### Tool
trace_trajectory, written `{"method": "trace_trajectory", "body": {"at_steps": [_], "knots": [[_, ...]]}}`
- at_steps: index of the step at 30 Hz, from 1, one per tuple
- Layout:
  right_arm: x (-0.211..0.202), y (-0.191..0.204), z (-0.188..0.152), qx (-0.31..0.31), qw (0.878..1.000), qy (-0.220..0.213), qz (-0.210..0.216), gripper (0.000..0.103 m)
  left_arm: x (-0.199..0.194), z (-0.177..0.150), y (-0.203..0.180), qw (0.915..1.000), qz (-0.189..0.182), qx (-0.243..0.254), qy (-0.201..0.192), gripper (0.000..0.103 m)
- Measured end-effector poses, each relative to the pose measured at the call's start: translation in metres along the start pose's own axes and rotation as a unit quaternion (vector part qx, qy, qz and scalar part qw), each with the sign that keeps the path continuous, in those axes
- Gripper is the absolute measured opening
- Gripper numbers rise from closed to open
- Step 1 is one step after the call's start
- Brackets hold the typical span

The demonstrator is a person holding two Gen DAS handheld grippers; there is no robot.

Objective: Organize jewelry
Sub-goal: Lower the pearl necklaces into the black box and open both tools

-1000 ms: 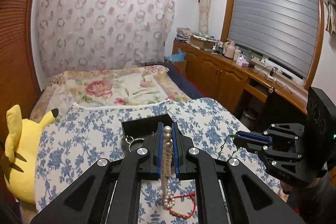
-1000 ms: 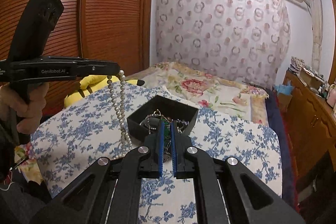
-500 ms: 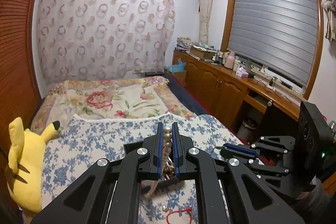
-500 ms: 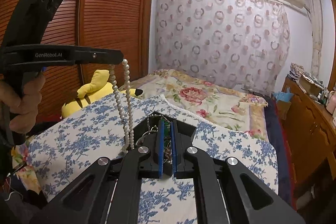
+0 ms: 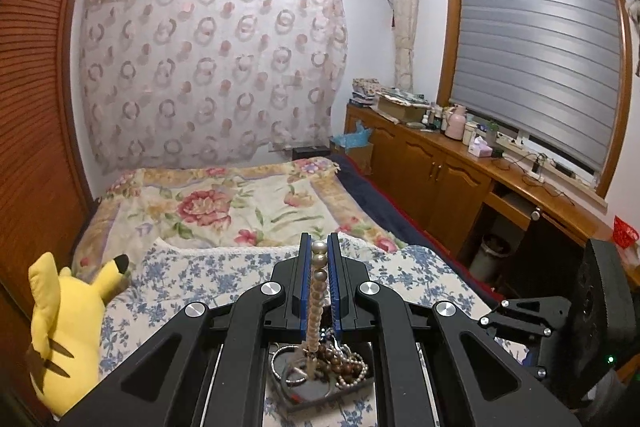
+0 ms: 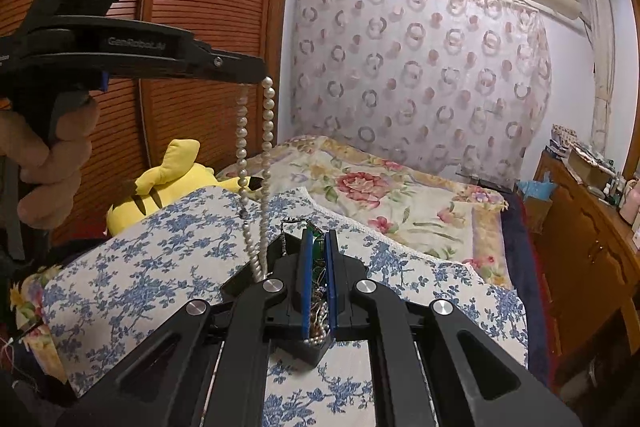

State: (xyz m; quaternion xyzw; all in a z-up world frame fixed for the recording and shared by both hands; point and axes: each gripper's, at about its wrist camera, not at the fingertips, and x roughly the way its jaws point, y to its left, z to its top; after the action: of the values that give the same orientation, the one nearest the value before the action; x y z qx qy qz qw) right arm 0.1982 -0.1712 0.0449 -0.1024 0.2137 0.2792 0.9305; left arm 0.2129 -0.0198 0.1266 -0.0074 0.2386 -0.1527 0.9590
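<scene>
Left of the black square jewellery tray, the left gripper pinched the white pearl necklace, dangling into it. The right gripper clamped a thin green-beaded chain above it. Tangled strands might snag, dragging the tray.

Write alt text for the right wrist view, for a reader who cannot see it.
The left hand-held gripper, gripped by a hand, holds a pearl necklace whose doubled strand hangs down over a black jewelry box on a blue-floral cloth. In the foreground, the right hand-held gripper is shut on a green-beaded chain. A yellow plush toy lies behind.
</scene>
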Motion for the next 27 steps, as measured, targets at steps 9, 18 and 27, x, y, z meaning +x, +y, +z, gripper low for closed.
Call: {"method": "trace_trajectory", "body": {"at_steps": [9, 18, 27], "knots": [[0.039, -0.005, -0.001, 0.002, 1.0, 0.021, -0.002, 0.007, 0.04, -0.02, 0.009, 0.9994, 0.008, -0.006, 0.034, 0.007], [0.08, -0.01, -0.024, 0.031, 0.997, 0.063, 0.012, 0.007, 0.073, -0.07, 0.031, 0.9959, 0.004, -0.037, 0.083, 0.007], [0.094, -0.01, -0.044, 0.049, 0.995, 0.088, 0.024, 0.008, 0.081, -0.103, 0.035, 0.9934, 0.008, -0.036, 0.109, 0.007]]}}
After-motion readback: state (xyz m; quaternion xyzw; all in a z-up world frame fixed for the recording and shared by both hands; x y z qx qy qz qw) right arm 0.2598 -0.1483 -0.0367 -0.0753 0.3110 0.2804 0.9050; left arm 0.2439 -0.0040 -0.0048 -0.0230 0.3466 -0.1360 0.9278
